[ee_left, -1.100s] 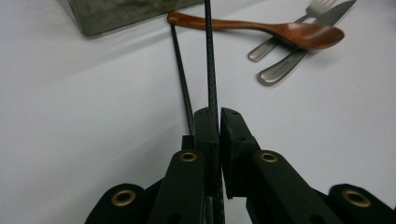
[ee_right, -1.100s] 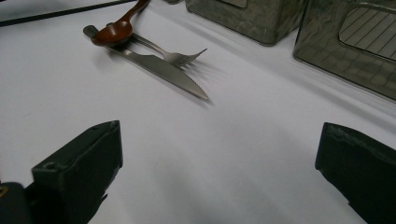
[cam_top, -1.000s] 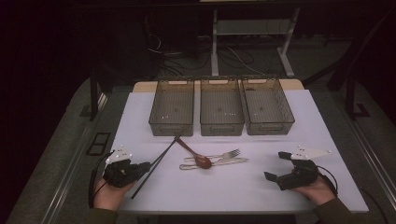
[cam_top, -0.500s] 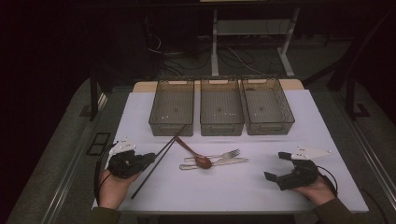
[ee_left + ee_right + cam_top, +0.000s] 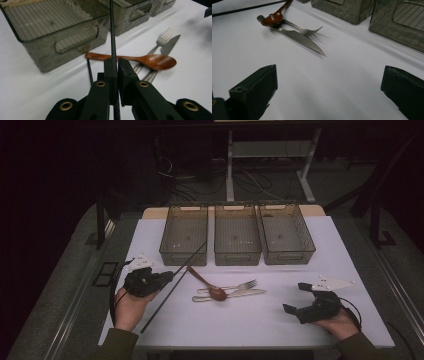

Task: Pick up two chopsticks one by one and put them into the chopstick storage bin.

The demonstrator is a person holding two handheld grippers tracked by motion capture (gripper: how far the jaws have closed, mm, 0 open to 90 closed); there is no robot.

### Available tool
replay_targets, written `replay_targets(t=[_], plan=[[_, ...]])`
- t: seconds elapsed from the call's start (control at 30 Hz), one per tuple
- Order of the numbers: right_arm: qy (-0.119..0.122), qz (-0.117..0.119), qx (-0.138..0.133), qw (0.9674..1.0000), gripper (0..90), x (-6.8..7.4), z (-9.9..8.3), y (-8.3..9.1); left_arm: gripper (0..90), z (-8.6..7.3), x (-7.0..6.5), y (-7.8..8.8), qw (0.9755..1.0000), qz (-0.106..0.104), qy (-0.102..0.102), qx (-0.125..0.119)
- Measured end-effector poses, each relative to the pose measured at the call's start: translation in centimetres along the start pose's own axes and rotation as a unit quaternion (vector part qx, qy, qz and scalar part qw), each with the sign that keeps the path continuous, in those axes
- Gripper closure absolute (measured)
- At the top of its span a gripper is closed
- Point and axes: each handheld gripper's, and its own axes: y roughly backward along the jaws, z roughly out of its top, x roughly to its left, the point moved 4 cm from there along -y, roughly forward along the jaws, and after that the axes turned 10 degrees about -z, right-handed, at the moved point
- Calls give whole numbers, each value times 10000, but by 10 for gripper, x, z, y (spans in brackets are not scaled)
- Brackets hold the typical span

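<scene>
L gripper (image 5: 117, 66) clamps black chopstick (image 5: 182, 273); I lift it, next prob. left bin (image 5: 170, 251). R gripper (image 5: 298, 298) wide, idle.

Dim lab: white table (image 5: 320, 245), cables (image 5: 250, 182) on floor behind.

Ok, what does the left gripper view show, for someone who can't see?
The left gripper pinches a thin black chopstick upright. Behind lie a wooden spoon, fork, knife and mesh baskets.
</scene>
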Motion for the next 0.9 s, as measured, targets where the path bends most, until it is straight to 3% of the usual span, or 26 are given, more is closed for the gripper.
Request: replay_targets(t=[0.27,0.9], plan=[[-41,-5,-8,10000,1,-1,0,0,855,18,9,-5,10000,5,-52,-28],[-70,-35,-41,10000,2,-2,0,1,856,73,52,-30,9995,298,87,-109]])
